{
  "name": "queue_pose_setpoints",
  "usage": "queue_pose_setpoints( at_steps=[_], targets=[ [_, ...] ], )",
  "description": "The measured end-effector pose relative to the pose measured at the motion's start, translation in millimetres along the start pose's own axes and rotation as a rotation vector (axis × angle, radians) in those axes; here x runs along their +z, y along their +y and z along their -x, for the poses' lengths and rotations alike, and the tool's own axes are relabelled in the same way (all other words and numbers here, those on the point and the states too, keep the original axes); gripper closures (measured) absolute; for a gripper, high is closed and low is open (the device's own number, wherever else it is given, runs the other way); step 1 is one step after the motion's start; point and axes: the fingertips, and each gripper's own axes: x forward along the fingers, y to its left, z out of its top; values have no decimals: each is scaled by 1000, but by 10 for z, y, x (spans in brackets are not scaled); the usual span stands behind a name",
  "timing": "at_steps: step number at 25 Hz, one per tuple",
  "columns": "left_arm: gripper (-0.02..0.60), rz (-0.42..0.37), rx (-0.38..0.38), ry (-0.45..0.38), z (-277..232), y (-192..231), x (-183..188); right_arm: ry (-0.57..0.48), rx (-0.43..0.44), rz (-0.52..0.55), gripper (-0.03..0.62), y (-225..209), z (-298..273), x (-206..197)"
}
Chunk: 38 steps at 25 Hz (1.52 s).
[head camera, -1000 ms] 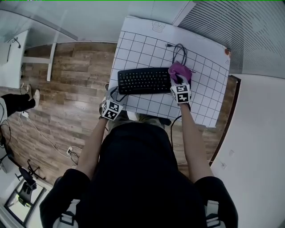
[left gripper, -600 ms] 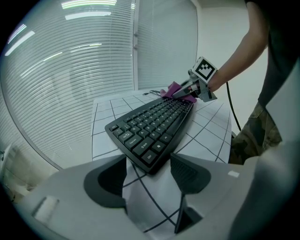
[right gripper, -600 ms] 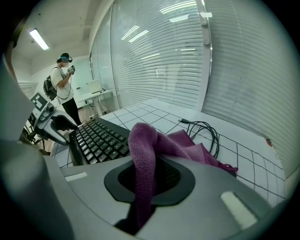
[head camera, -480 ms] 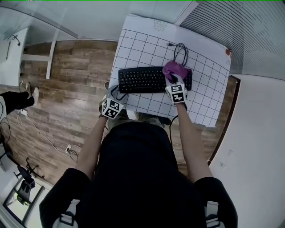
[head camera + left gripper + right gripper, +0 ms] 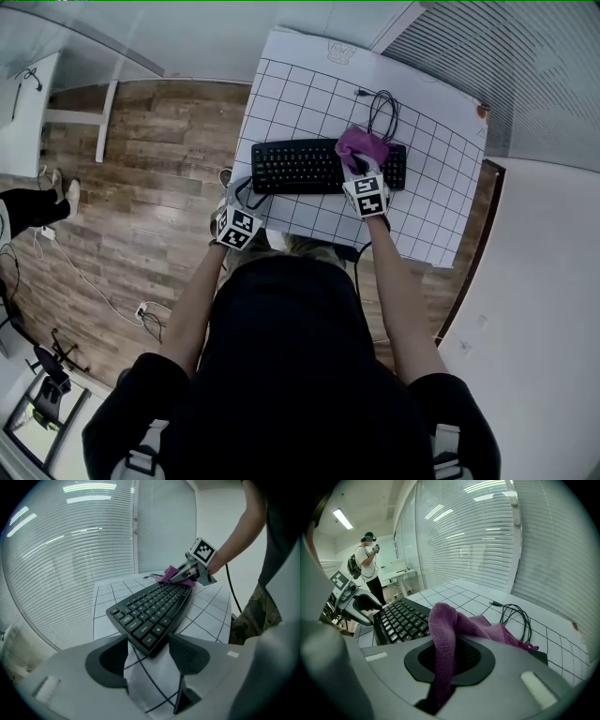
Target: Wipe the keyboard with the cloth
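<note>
A black keyboard lies on a white gridded sheet on the table. My right gripper is shut on a purple cloth, which rests on the keyboard's right part. In the right gripper view the cloth hangs folded between the jaws, with the keyboard to the left. My left gripper stands at the keyboard's left end. In the left gripper view its jaws are closing around the keyboard's near corner. A slight gap shows at each pad.
A coiled black cable lies behind the keyboard, also in the right gripper view as the cable. The table's left edge drops to a wooden floor. A person stands far off; blinds line the wall.
My right gripper has slid the cloth leftward along the keyboard from its right end. The left gripper has stayed at the left end.
</note>
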Motion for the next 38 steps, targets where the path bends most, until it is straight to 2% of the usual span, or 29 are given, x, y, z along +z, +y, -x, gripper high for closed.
queue_pose_setpoints(
  at_steps=[14,38],
  targets=[
    [330,-6,-12,-7,8,4,-5,-7,-15,-15,548,91,-33,60],
    [322,0,-43,-13,8,-2,1,-31,106,104,548,679,-236,280]
  ],
)
